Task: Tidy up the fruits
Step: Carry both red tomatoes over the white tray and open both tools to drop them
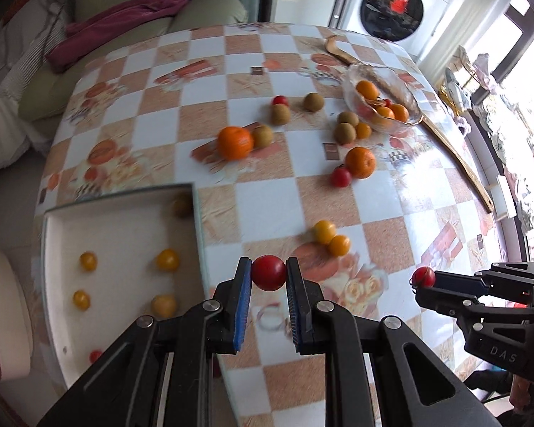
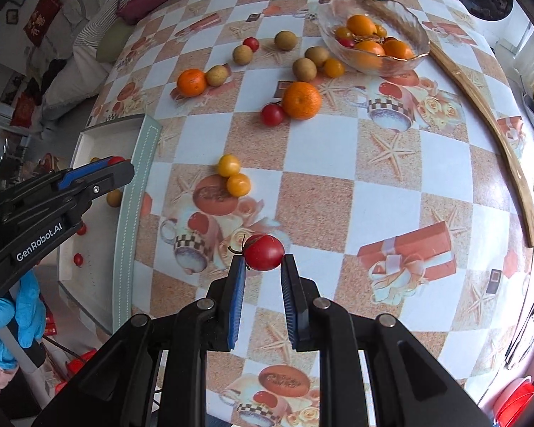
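My left gripper [image 1: 268,273] is shut on a red cherry tomato [image 1: 268,272] just right of the white tray's [image 1: 124,227] edge; it also shows in the right wrist view [image 2: 115,163] beside the tray [image 2: 139,185]. My right gripper [image 2: 263,259] is shut on a red tomato with a stem [image 2: 263,252] above the table; it shows in the left wrist view [image 1: 423,279]. The tray holds several yellow tomatoes [image 1: 167,259] and small red ones [image 2: 77,259]. Two yellow tomatoes [image 2: 233,174] lie near the tray.
Oranges [image 2: 300,99], kiwis [image 2: 304,69] and red tomatoes [image 2: 272,114] lie scattered on the checkered table [image 2: 391,195]. A glass bowl [image 2: 414,55] with oranges stands far right. A long wooden back scratcher [image 2: 480,106] lies along the right edge. A sofa [image 1: 124,35] is behind.
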Available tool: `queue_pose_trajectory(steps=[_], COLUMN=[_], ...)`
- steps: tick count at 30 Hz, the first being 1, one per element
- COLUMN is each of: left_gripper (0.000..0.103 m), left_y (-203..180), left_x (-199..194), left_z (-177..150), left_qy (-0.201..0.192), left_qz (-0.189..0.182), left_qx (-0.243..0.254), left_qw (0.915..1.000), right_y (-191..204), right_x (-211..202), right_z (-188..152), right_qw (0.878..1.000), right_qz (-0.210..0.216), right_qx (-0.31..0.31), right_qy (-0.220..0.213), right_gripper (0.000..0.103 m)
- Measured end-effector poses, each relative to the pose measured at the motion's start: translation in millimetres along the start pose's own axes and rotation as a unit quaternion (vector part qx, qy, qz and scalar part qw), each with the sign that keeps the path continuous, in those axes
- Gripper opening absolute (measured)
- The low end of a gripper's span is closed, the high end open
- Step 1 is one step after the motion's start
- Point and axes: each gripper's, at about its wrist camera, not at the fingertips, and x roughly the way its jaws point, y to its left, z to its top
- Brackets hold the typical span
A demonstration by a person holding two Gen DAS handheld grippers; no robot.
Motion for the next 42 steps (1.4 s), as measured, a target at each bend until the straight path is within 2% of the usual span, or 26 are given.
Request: queue_pose_trajectory(steps=[14,24,35,42], left_gripper=[0.021,0.021,0.021,0.021], left_y=[70,124,122,123], left_x=[-33,-25,3,13], left_z=[-55,-86,-127,-143], left_qy=[-0.005,0.011,0.05,0.063], left_qz=[0.01,0.032,0.035,0.049], left_qx=[-0.068,-0.117,-0.105,-0.117], left_qw=[0.9976,0.9926,0.9926,0.9899], right_y=[60,115,177,203], right_x=[-5,19,77,113], right_z=[-1,12,35,38], right_qw=[0.999,0.996,0.99,0.983], right_qz=[0.001,0.02,0.051,0.039], right_qx=[-0.038,-0.076,-0.108,-0.137], right_qy=[0.007,0.028,0.08,0.116], right_gripper=[0.022,0.022,0.022,0.022])
